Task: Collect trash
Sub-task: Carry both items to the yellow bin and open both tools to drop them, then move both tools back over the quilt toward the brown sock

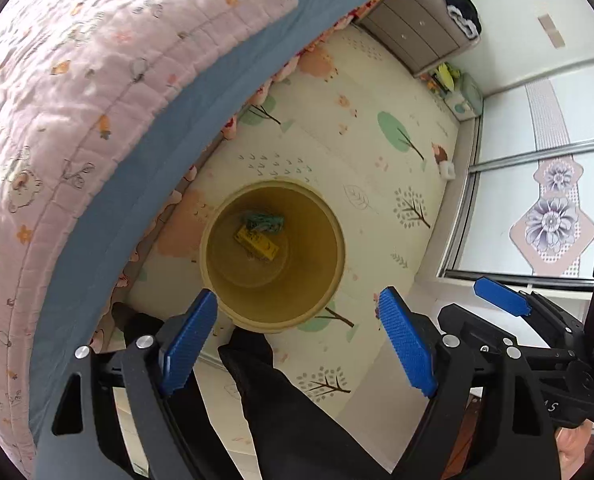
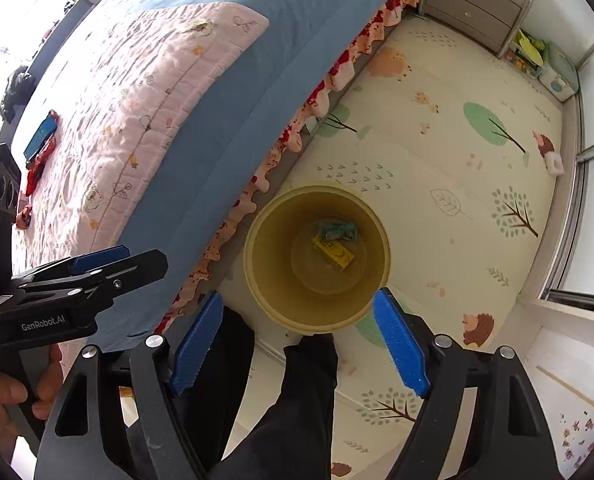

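Note:
A yellow trash bin [image 1: 217, 276] [image 2: 261, 288] stands on the play mat beside the bed. Inside lie a yellow box [image 1: 257, 243] [image 2: 333, 253] and a crumpled green wrapper [image 1: 265, 222] [image 2: 337, 230]. My left gripper [image 1: 297, 344] is open and empty, held above the bin's near rim. My right gripper [image 2: 297, 340] is open and empty too, also above the near rim. On the pink quilt, far left in the right wrist view, lie a blue packet [image 2: 41, 136] and red wrappers [image 2: 37, 164].
The bed [image 2: 225, 92] with blue sheet and pink quilt [image 1: 77, 100] fills the left. A grey drawer chest [image 1: 413, 28] stands at the far end. A small white object [image 1: 449, 169] lies by the sliding wardrobe doors [image 1: 537, 184]. The person's dark legs [image 2: 297, 400] are below the grippers.

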The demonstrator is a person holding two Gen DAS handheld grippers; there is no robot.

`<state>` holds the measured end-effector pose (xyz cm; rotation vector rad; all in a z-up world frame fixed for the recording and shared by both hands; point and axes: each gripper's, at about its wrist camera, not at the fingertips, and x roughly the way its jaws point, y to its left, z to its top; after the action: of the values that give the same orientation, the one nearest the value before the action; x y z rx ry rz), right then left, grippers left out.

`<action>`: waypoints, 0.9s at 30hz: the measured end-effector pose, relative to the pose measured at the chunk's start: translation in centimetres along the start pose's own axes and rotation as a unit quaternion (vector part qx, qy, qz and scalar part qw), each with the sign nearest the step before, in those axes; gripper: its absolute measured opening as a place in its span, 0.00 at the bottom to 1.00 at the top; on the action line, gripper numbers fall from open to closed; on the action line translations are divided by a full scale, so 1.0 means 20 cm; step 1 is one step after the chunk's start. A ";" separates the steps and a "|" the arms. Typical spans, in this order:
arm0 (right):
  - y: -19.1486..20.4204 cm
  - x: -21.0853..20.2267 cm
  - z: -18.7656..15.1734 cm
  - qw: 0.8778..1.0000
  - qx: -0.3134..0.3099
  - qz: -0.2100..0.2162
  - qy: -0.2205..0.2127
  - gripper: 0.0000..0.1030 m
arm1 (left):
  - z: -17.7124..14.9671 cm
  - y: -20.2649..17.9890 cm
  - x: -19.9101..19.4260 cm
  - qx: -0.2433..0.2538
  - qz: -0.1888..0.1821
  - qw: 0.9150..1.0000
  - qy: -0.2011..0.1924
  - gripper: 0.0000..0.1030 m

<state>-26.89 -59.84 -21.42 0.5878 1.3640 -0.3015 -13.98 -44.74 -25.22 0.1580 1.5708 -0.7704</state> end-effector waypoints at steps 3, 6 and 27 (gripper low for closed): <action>0.11 -0.03 0.06 1.000 -0.020 0.001 -0.007 0.73 | 0.03 0.09 -0.11 -0.011 -0.001 1.000 -0.023 0.80; 0.27 -0.05 0.14 0.999 -0.043 0.011 -0.014 0.73 | 0.06 0.23 -0.25 -0.029 0.002 0.998 -0.053 0.80; 2.31 0.16 0.56 0.948 -0.292 0.124 -0.014 0.73 | -0.04 1.92 -1.39 -0.258 0.119 0.934 -0.215 0.80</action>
<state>7.29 -27.76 -13.43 0.2489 1.2551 0.2943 10.49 -5.72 -13.94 -0.1936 1.2530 -0.1646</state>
